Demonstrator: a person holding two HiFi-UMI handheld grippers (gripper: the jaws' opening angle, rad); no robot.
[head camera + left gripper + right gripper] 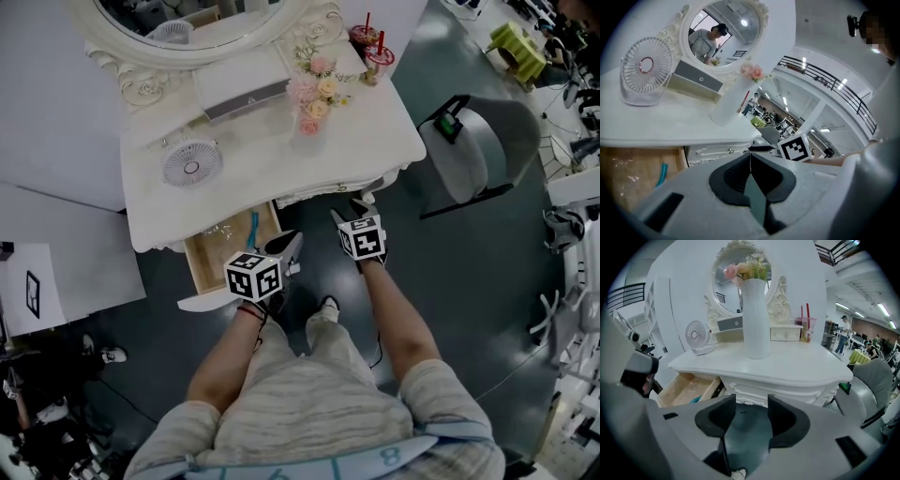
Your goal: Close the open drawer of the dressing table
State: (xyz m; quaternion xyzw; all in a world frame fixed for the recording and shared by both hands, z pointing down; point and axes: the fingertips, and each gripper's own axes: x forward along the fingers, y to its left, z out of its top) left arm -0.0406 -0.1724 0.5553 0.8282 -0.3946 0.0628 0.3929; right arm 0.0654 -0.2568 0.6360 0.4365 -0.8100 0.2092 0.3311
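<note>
Holding my left gripper [292, 246], jaws together, and right gripper [349, 211], jaws apart, both empty, before the dressing table [375, 141]; its drawer [199, 264] stands open at left, so next I push its front in

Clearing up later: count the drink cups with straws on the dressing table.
2. Both stand at the dressing table's far right corner: the rear cup, and the front cup close beside it. None appears hidden.

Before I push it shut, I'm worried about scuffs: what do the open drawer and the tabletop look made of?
Drawer: the inside looks like bare light wood or plywood, matt and tan with faint grain. Tabletop: a white painted or lacquered surface, probably over wood, with a soft sheen under the lights.
</note>
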